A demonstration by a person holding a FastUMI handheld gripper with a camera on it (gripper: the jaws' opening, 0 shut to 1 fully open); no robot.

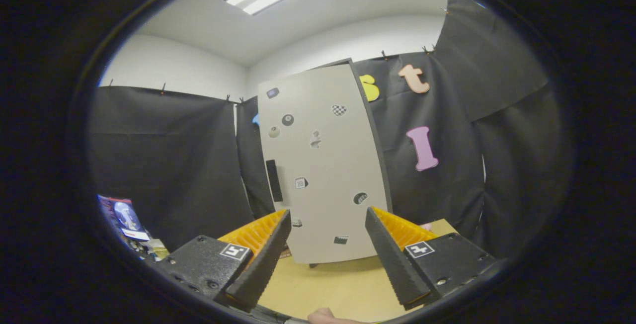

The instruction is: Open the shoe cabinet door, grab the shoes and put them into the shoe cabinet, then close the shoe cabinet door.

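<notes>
A tall pale-grey shoe cabinet (325,165) stands upright on the wooden table (343,284), beyond my fingers. Its door is shut, dotted with small stickers, and a dark vertical handle (274,180) sits near the door's left edge. My gripper (328,219) is open, its two fingers spread wide with nothing between them, and the cabinet's lower part is framed in the gap. The fingertips stand short of the door, apart from it.
Black cloth walls close the booth behind and on both sides of the cabinet. A colourful box or booklet (124,217) lies at the table's left edge. A fingertip of a person's hand (325,316) shows at the near edge, below the fingers.
</notes>
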